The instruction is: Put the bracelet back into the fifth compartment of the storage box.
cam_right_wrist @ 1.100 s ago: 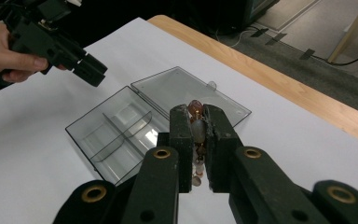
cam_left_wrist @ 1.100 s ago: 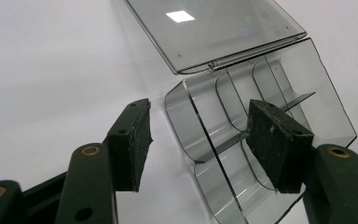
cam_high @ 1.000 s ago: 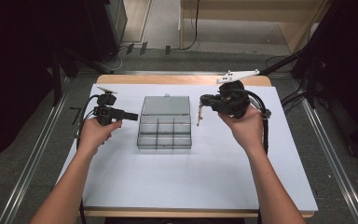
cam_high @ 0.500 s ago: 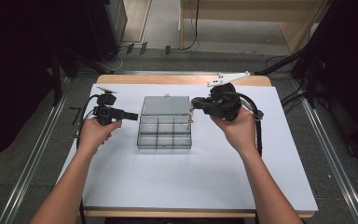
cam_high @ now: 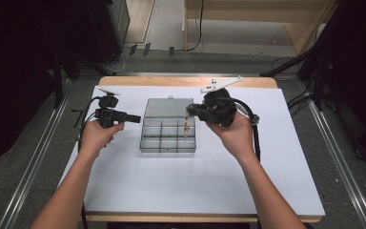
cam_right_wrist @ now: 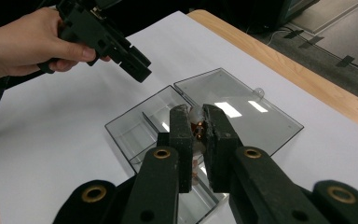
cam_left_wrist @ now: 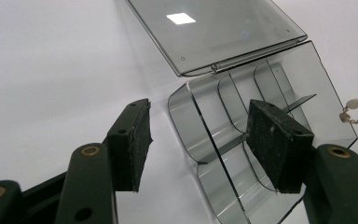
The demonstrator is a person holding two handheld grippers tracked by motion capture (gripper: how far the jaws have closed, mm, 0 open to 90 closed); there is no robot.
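High view first, from left to right: the left tongs (cam_high: 134,118) are held in the left hand (cam_high: 96,137) just beside the left edge of a clear plastic box (cam_high: 167,137), which sits on the white sheet covering the table (cam_high: 181,186). From the left gripper view, their jaws stand wide apart with nothing between them, one jaw over the bare sheet and the other in front of the box (cam_left_wrist: 261,135); this reads as a waiting or steadying pose beside the box rather than a grip. The box lid (cam_high: 163,107) lies folded back flat on the far side, presumably so the divided compartments are left free to be filled from above. Further right, the right tongs (cam_high: 189,111) are held over the right column of compartments, and a string of beads (cam_high: 187,127) hangs down from them into the box, apparently being lowered in. In the right gripper view the jaws of the right tongs (cam_right_wrist: 199,122) are closed on that string of beads (cam_right_wrist: 197,131), of which little can be seen between the pads. Exactly which compartment is meant cannot be told, nor whether the lower end already rests on the floor of the box. The full length of the string is hidden, and at the right edge of the left gripper view it is cut off.
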